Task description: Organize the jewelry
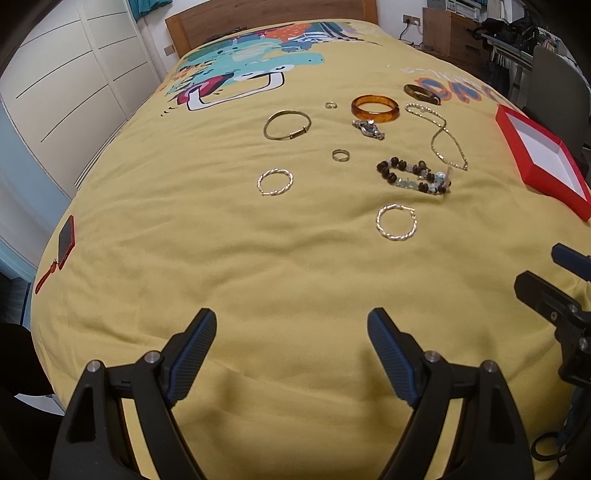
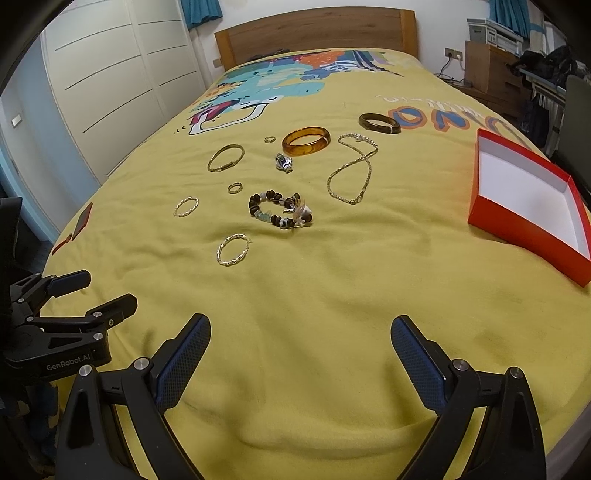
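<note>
Jewelry lies spread on a yellow bedspread [image 1: 229, 266]: an amber bangle [image 1: 375, 107] [image 2: 306, 141], a dark bangle [image 2: 379, 123], a gold chain [image 2: 351, 170], a beaded bracelet [image 1: 413, 174] [image 2: 280, 210], two twisted hoops [image 1: 396, 222] [image 1: 275, 182], a thin gold bangle [image 1: 287, 124], two small rings [image 1: 340, 155] and a watch piece [image 2: 283, 162]. An open red box [image 2: 532, 201] [image 1: 541, 158] with a white inside sits at the right. My left gripper [image 1: 291, 350] and right gripper [image 2: 301, 350] are open and empty, low over the near bedspread, well short of the jewelry.
A red phone with a strap [image 1: 65, 238] lies at the bed's left edge. A wooden headboard [image 2: 314, 31] stands at the far end, white wardrobe doors [image 2: 110, 74] at the left, a desk and clutter [image 2: 517, 66] at the right.
</note>
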